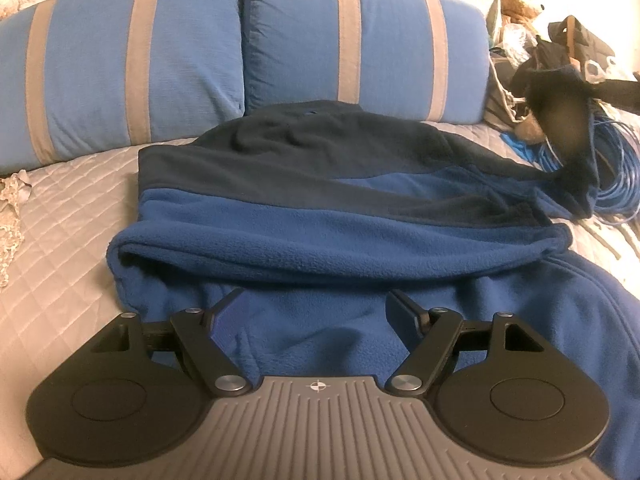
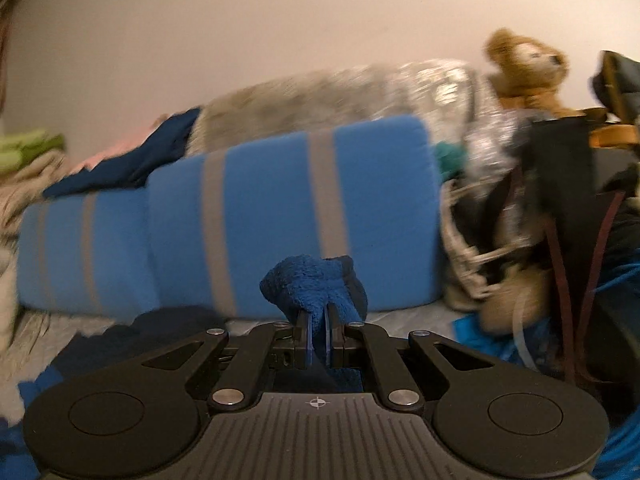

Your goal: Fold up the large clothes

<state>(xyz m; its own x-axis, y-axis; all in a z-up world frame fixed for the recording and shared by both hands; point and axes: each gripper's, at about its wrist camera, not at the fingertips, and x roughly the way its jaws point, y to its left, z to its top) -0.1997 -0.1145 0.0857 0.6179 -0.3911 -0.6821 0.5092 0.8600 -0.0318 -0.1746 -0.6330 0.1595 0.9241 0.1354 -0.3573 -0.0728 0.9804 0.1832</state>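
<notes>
Your fleece jacket [image 1: 320, 216] lies spread across the quilted grey bedspread [image 1: 60, 240], just in front of the two blue pillows with grey stripes [image 1: 132, 60]. It is two-toned: a navy upper panel and a royal-blue body, with one thick rolled fold running side to side across the middle. The pile is soft and matte, creased in shallow wrinkles near your left gripper [image 1: 316, 312].

That left gripper hangs over the near part of the jacket with its jaws spread wide; only the blue cloth below shows between them, nothing is pinched.

Your right gripper [image 2: 319, 332] is clamped tight on a bunched tuft of the royal-blue fleece [image 2: 316, 280], which stands up above the fingertips. In the left wrist view the jacket's right end, a sleeve [image 1: 568, 148] by the look of it, is stretched up and away toward the clutter, blurred.

To the left of the jacket the bedspread is bare up to a lace trim [image 1: 10, 216] at its edge. The right side is crowded: a coil of blue cable [image 1: 616, 176], dark bags [image 2: 560, 184] with straps, and a brown teddy bear [image 2: 524, 68] lie close to the sleeve end.
</notes>
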